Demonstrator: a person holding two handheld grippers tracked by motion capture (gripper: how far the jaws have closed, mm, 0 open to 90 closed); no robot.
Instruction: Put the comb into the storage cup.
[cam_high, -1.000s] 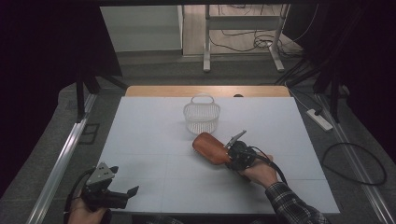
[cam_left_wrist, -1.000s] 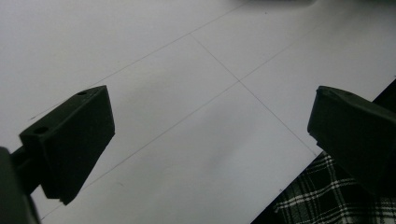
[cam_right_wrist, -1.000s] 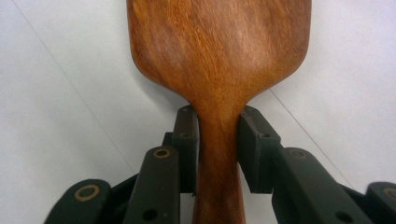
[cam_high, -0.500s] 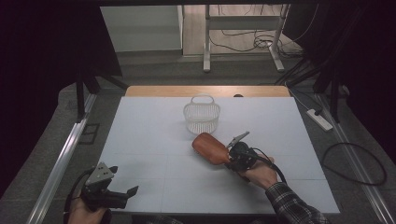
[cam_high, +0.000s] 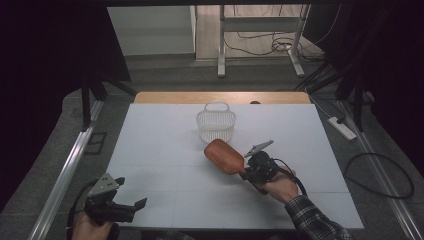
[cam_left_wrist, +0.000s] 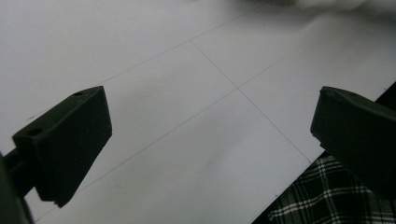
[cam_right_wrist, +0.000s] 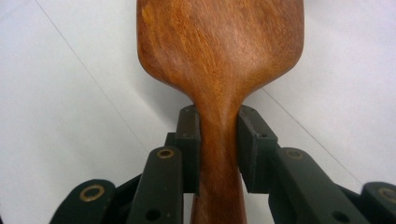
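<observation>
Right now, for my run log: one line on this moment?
right gripper: shut on hairbrush handle | left gripper: open | basket: beyond brush

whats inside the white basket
Through the mesh walls of the white basket nothing shows inside, though its floor is hard to make out. The wooden hairbrush is outside it, clamped in the right gripper.

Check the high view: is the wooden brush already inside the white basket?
No: the wooden brush is in front of the white basket.
</observation>
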